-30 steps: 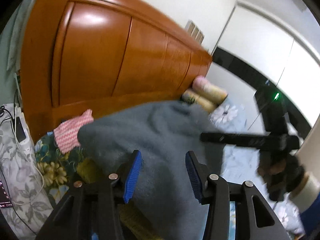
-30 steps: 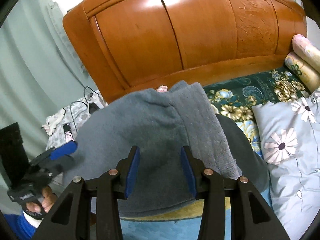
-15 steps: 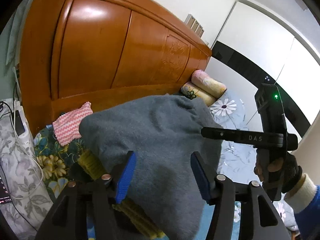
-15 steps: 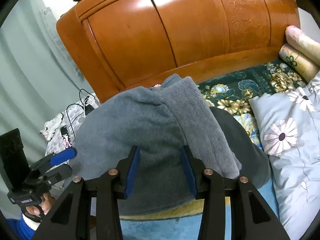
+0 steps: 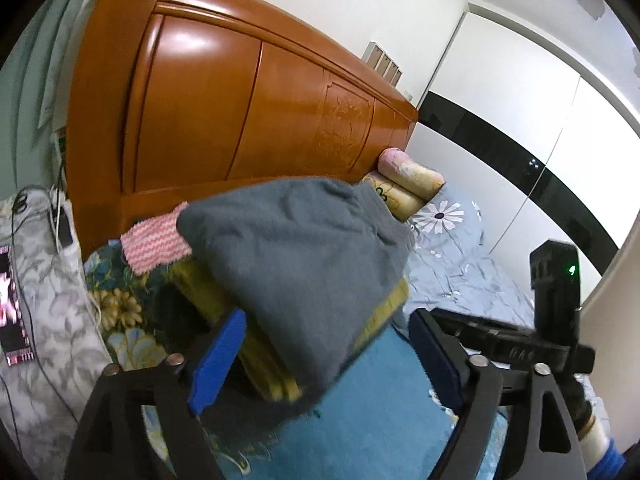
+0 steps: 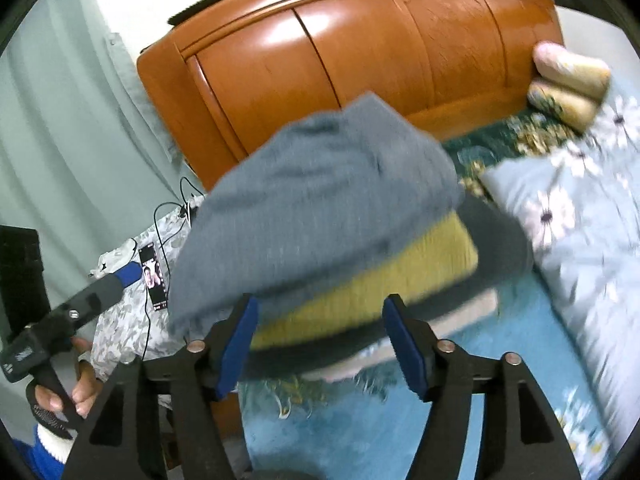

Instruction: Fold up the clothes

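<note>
A large wooden headboard (image 5: 248,112) stands behind the bed. Two rolled pillows (image 6: 568,80) lie stacked against it on the right side. A pale blue quilt (image 6: 580,240) with daisy flowers covers the bed. A phone (image 6: 154,282) with cables lies on a grey floral cloth (image 5: 44,300).

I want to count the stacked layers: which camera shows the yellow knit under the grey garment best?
The right wrist view: the yellow knit shows a broad side face beneath the grey garment, though blurred. The left wrist view shows only narrow yellow edges.
</note>
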